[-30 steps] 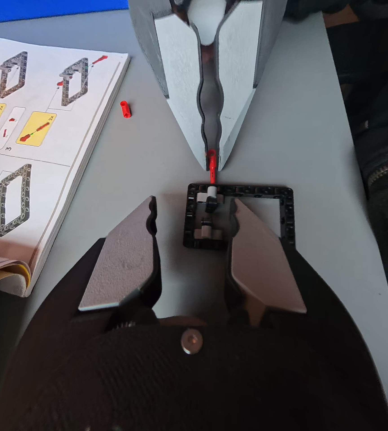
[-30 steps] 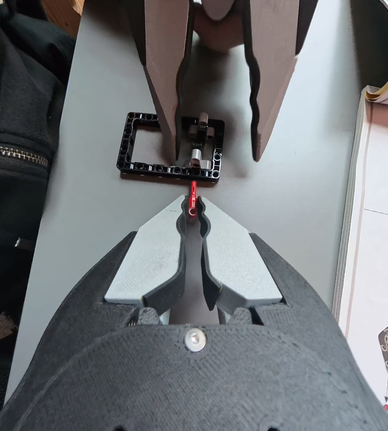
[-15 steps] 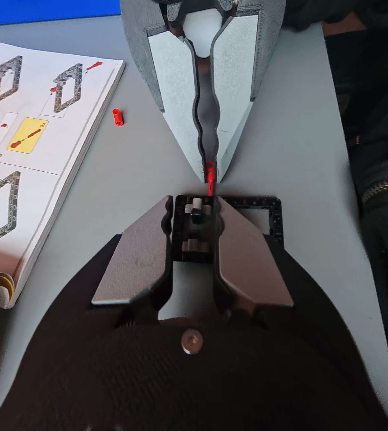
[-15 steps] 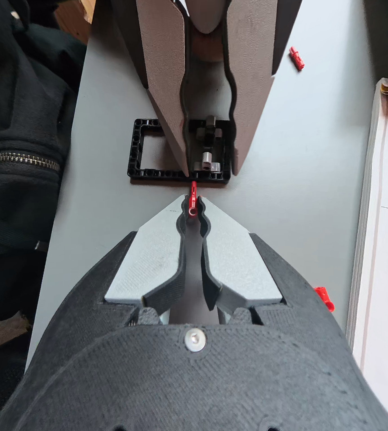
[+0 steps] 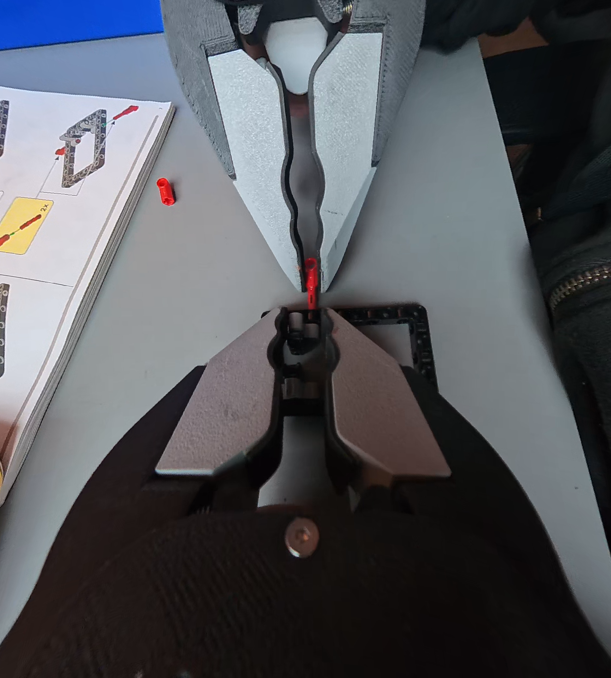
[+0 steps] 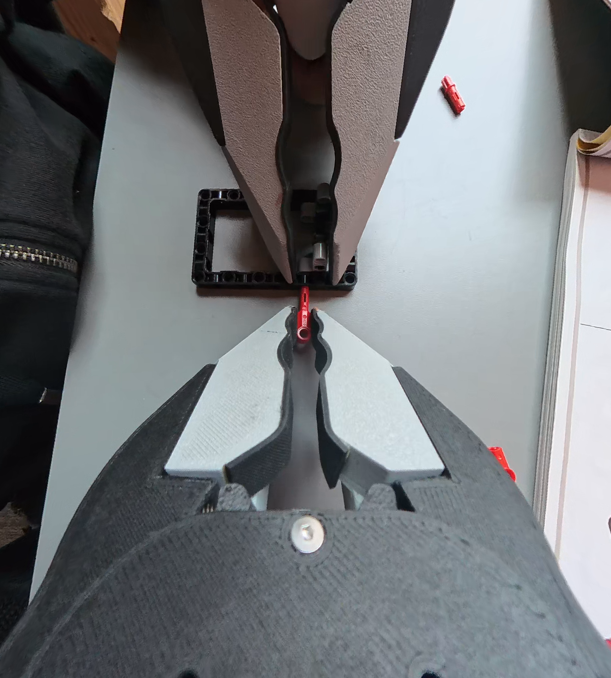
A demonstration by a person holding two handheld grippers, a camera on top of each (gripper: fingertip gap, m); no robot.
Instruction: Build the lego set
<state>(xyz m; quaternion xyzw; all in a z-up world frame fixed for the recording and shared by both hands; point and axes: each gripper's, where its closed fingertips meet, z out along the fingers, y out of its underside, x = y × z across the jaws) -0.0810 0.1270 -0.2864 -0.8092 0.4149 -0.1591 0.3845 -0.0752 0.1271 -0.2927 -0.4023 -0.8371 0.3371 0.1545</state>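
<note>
Here, a black rectangular plastic lego frame (image 5: pixel 420 332) lies mid-frame on the counter, clamped at one end by the left claw (image 5: pixel 302 315).

The thin red plastic lego axle pin (image 6: pixel 303 315), pinched in the right claw (image 6: pixel 303 312), points at the frame's long edge, its tip touching or just short of it. The pale grey counter (image 5: pixel 443 220) carries an open instruction booklet (image 5: pixel 58 220) at the left of the left wrist view and a loose small red peg (image 5: pixel 166 191) beside it; dark clothing with a zip (image 6: pixel 21 253) lies along the counter's edge.
</note>
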